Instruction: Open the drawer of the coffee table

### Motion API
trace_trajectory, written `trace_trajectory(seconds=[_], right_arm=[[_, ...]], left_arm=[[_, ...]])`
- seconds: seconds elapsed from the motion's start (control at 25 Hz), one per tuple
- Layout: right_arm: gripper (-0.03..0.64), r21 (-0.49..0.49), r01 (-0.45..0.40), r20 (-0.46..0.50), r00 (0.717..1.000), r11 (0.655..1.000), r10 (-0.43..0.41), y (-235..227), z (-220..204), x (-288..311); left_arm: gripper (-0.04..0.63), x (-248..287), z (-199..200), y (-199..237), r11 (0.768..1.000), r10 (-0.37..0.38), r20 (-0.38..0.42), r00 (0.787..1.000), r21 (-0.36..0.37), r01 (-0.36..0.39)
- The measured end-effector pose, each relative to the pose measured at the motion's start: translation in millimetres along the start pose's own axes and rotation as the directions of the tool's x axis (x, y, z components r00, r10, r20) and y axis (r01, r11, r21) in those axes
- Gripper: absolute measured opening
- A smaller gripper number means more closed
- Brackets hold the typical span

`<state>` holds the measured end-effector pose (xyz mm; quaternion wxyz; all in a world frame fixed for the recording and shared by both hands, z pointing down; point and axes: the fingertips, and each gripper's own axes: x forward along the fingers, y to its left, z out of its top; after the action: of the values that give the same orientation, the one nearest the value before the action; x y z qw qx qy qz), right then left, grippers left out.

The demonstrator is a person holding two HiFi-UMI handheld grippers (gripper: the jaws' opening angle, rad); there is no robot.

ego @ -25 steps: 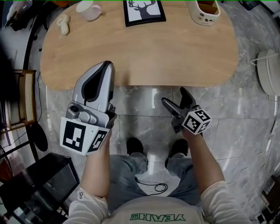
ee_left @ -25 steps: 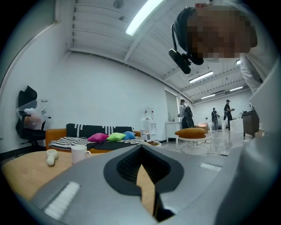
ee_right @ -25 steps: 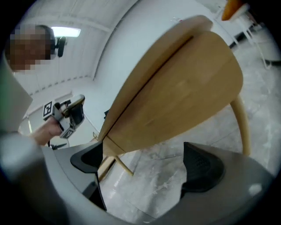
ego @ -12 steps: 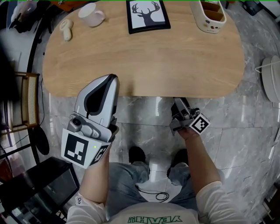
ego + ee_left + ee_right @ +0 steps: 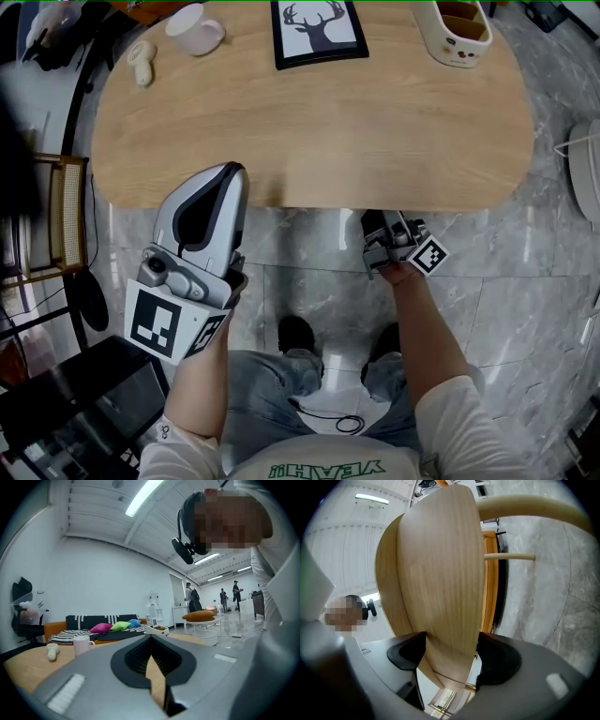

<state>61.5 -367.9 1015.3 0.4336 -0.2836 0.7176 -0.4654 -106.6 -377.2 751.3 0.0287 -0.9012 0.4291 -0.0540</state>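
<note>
The oval wooden coffee table (image 5: 309, 131) fills the top of the head view. My right gripper (image 5: 384, 225) is tucked against the underside of its near edge, rolled onto its side. In the right gripper view a pale wooden drawer front (image 5: 440, 597) runs between the jaws of the right gripper (image 5: 452, 644). The jaws have just been closing, and both pads now touch the wood. My left gripper (image 5: 223, 178) hovers level over the table's near edge, further left. Seen from its own view, the left gripper (image 5: 151, 641) is shut with nothing in it.
On the tabletop stand a white mug (image 5: 195, 28), a framed deer picture (image 5: 317, 28), a white container (image 5: 459, 33) and a small cream object (image 5: 142, 58). A cane chair (image 5: 56, 216) and a black box (image 5: 84, 403) are at the left. My shoes (image 5: 295, 333) rest on marble floor.
The right gripper moved up to the table's near edge, rolled over, and its jaws narrowed around the wooden drawer front. The left gripper stayed about where it was.
</note>
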Motion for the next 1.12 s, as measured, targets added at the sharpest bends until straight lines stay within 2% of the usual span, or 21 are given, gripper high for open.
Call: trace_trajectory(seconds=[0.12, 0.48, 0.96, 1.12], right_arm=[[0.337, 0.012, -0.023, 0.013, 1.0, 1.0, 0.023, -0.3, -0.4, -1.8], [0.327, 0.022, -0.01, -0.018, 1.0, 1.0, 0.01, 10.1, -13.9, -23.5], [0.33, 0.111, 0.002, -0.05, 0.999, 0.994, 0.004, 47.5, -65.9, -97.4], [0.33, 0.122, 0.033, -0.086, 0.996, 0.992, -0.023, 64.4, -82.6, -118.2]], left_arm=[[0.0, 0.3, -1.5, -0.9, 1.0, 0.002, 0.003, 1.0, 0.001, -0.002], [0.0, 1.0, -3.9, -3.9, 1.0, -0.008, 0.002, 1.0, -0.019, 0.008], [0.0, -11.8, 13.6, -14.4, 0.998, -0.035, 0.015, 0.999, -0.048, 0.035], [0.0, -17.3, 20.8, -21.1, 0.997, -0.052, 0.013, 0.999, -0.057, 0.053]])
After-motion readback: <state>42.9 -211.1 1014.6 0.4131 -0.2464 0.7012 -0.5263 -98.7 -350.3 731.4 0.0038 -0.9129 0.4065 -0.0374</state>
